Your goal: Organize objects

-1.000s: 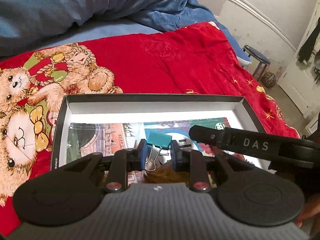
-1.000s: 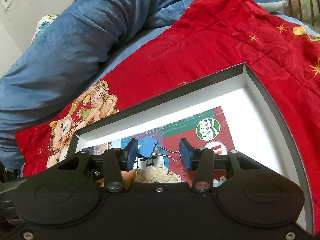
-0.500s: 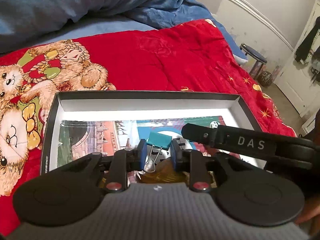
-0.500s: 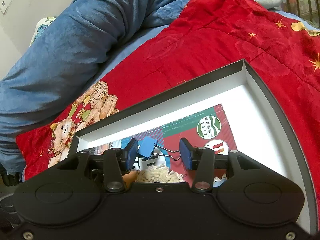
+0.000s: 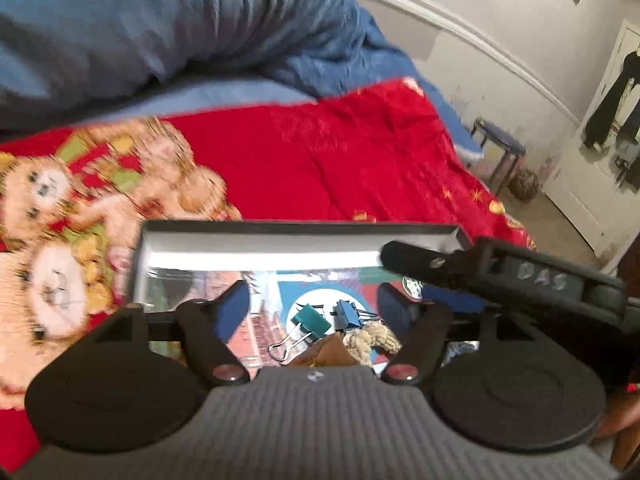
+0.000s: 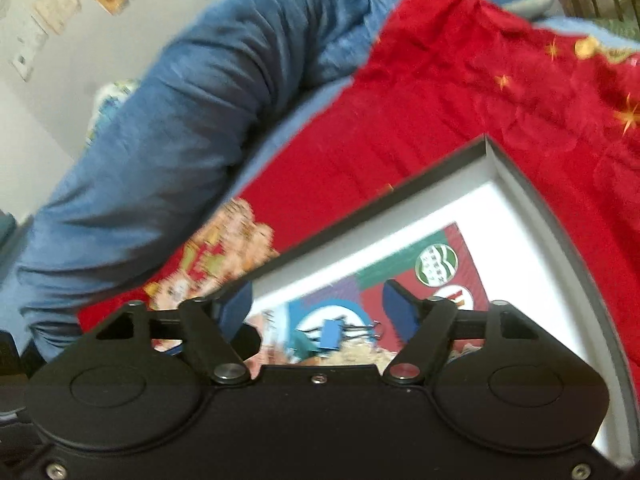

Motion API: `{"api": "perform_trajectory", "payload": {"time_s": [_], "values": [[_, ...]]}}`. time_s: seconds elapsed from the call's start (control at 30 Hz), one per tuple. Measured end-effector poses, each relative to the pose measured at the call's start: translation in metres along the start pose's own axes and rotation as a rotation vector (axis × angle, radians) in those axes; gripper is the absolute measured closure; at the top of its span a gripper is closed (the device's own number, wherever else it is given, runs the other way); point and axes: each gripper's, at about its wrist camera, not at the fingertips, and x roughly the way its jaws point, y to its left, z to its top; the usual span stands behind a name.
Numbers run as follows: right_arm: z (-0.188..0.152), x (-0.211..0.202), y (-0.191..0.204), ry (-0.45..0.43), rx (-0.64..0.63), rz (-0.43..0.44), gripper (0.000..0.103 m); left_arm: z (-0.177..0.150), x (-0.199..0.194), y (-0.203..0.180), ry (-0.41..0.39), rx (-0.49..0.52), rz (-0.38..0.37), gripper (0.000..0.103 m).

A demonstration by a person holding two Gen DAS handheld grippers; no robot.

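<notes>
Since both clips lie loose in the box: each is free for a fresh grip.
Green clip (image 5: 311, 320): on the printed sheet (image 5: 256, 320) in the box (image 5: 280, 227), body up, wire handles pointing towards the camera.
Blue clip (image 5: 347, 315): just beside the green one, to its right; whether they touch I cannot tell.
Handling: I judge both light, stiff and small; the painted steel body is slick and the wire loops swing, so they may twist in a pinch.
Where to hold: across the flat body, not the loops.
Left tongs (image 5: 314, 302): spread wide, holding nothing, above the green clip with no contact visible.
Right tongs (image 6: 318, 306): also wide apart and holding nothing, over the blue clip (image 6: 330, 334).
Other contents: a rope knot (image 5: 370, 338) and a brown scrap (image 5: 326, 354) near the clips.
Setting: box on a red blanket (image 5: 320, 168) on the bed.
</notes>
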Motion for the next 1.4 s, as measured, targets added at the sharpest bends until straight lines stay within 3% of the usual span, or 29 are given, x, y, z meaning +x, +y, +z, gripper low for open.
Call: {"api": "perform_trajectory", "payload": {"time_s": [0.13,0.37,0.53,0.8,1.07,1.2,1.4], "values": [[-0.005,-0.033,0.022,-0.048,-0.075,-0.003,0.02,-0.012,-0.048,-0.008,-0.097,0.051,0.054,0.014],[-0.007,-0.106,0.067,-0.041,-0.305,-0.167,0.018,-0.024,-0.118,-0.046,-0.152,0.147,0.214,0.007],[0.0,-0.171,0.101,-0.086,-0.426,-0.268,0.012,-0.024,-0.17,-0.084,-0.198,0.204,0.219,0.0],[-0.019,-0.267,0.146,-0.158,-0.512,-0.25,0.0,-0.029,-0.23,-0.136,-0.246,0.217,0.179,0.0],[-0.052,-0.295,0.135,-0.22,-0.518,-0.214,0.0,-0.055,-0.228,-0.136,-0.196,0.197,0.152,0.0],[-0.084,-0.277,0.097,-0.295,-0.523,-0.234,0.0,-0.085,-0.199,-0.119,-0.133,0.201,0.131,0.0],[-0.13,-0.242,0.024,-0.243,-0.363,-0.297,0.0,-0.151,-0.145,-0.077,-0.041,0.072,0.135,0.0]]}}
